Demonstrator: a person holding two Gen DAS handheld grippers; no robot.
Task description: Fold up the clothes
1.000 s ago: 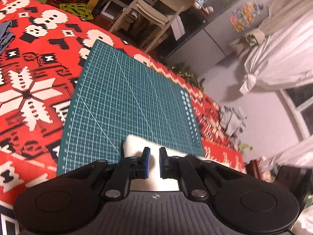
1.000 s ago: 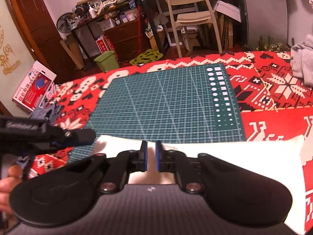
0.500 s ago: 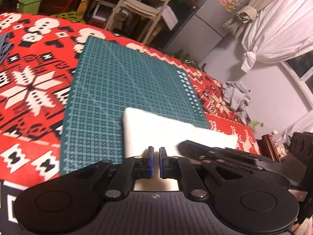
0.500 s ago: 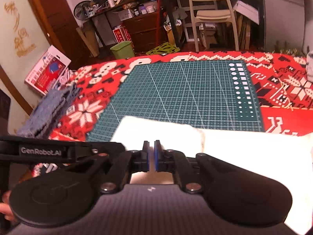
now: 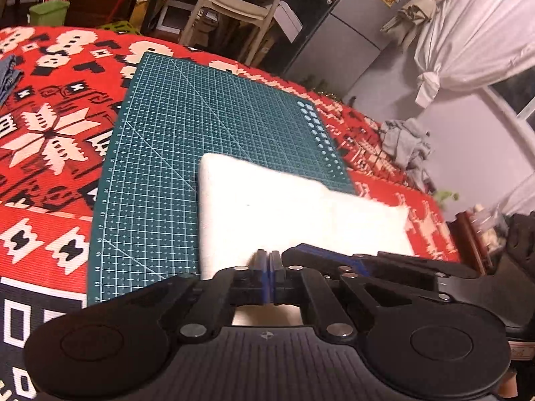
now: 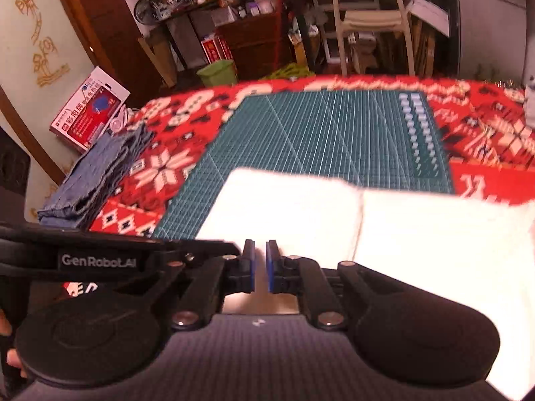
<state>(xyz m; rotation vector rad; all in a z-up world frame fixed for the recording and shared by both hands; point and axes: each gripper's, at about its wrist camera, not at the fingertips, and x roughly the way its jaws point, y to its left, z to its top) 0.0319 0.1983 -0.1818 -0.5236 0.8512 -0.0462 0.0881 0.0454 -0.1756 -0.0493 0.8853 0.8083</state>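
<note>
Left hand-held gripper (image 5: 266,275): jaws pressed together at the near edge of the white cloth (image 5: 287,214); whether fabric sits between them, can't tell. Right hand-held gripper (image 6: 260,269): narrow gap between the jaws, nothing visibly pinched, also at the cloth's near edge, just right of the left one. Cloth lies flat, its left part on the green cutting mat (image 5: 200,140), its right part off the mat on the red patterned table (image 5: 50,127) cover. A seam or fold line (image 6: 359,220) runs across it. Judgement: mid-fold, at the regrasp step. Next move calls for a confirmed pinch by both grippers before lifting the near edge toward the mat's far side. Left of the mat: blue folded stack (image 6: 97,180). Beyond the mat: chair (image 6: 371,16).
</note>
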